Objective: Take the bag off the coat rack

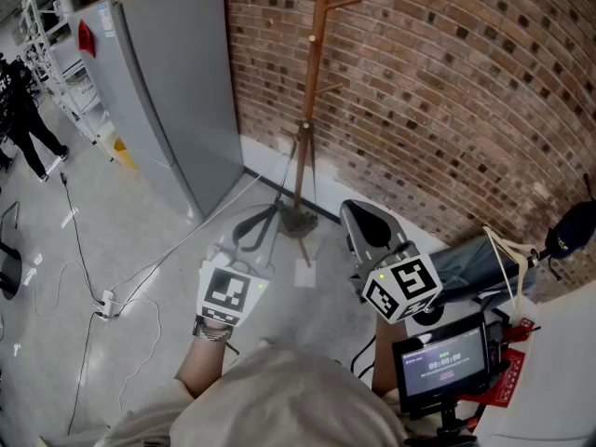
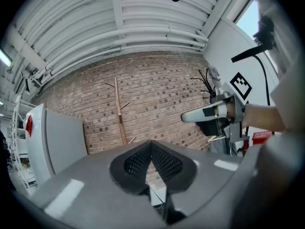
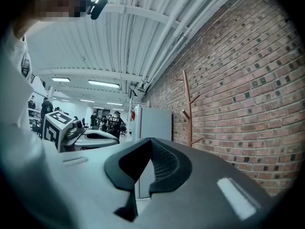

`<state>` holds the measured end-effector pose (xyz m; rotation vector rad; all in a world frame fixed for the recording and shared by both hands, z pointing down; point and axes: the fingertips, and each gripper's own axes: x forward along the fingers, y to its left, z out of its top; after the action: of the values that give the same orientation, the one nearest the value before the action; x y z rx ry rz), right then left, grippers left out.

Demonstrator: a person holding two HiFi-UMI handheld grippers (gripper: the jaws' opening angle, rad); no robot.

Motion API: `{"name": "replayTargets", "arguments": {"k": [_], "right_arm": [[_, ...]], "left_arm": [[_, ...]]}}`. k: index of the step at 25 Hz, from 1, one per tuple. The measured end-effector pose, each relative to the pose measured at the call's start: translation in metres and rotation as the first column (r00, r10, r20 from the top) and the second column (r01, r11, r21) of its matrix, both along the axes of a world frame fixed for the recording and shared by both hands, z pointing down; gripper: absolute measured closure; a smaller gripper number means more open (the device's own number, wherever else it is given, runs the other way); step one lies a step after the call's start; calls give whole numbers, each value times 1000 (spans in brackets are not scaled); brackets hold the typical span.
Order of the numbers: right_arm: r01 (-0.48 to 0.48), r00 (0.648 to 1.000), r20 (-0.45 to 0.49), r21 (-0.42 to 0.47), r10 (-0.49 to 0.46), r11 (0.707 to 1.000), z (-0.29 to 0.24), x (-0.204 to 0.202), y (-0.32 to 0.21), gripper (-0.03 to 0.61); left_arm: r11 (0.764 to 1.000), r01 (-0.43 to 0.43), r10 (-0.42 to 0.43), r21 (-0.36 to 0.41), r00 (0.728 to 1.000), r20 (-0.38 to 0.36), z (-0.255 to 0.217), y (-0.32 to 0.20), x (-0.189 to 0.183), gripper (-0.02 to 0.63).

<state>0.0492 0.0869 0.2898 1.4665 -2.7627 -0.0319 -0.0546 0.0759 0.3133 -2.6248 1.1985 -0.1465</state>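
Observation:
The wooden coat rack [image 1: 312, 73] stands against the brick wall with bare pegs; no bag hangs on it. It also shows in the left gripper view [image 2: 118, 111] and the right gripper view [image 3: 187, 106]. A dark grey bag [image 1: 470, 266] with pale straps lies low at the right, beside the wall. My left gripper [image 1: 257, 231] is held level in front of the rack's base, jaws shut and empty [image 2: 151, 149]. My right gripper [image 1: 366, 220] is level beside it, also shut with nothing in it [image 3: 151, 159]. Both are well short of the rack.
A tall grey cabinet [image 1: 177, 82] stands left of the rack. Cables and a power strip [image 1: 110, 301] trail over the floor at the left. A small monitor [image 1: 442, 361] on a stand sits at the lower right. People [image 1: 23, 110] stand far off at the left.

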Motion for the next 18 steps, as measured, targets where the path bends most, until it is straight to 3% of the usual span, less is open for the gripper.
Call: {"name": "replayTargets", "arguments": {"k": [6,13,18], "right_arm": [[-2,1000,13,-13,2,1000,4,-6,-6,578],[33,997,61,71,-37,997,-10,-20,-3,575],[75,991,112,33,-78,997,-7,-38,1,575]], "left_arm": [[1000,9,-10,-8,1000,-1,1,-5,-12,614],[1000,-10,10,-9,1000,-4,-1,-10,-20,614],[999,-39,39,-19,999,-1,3,-9,-31,614]]}}
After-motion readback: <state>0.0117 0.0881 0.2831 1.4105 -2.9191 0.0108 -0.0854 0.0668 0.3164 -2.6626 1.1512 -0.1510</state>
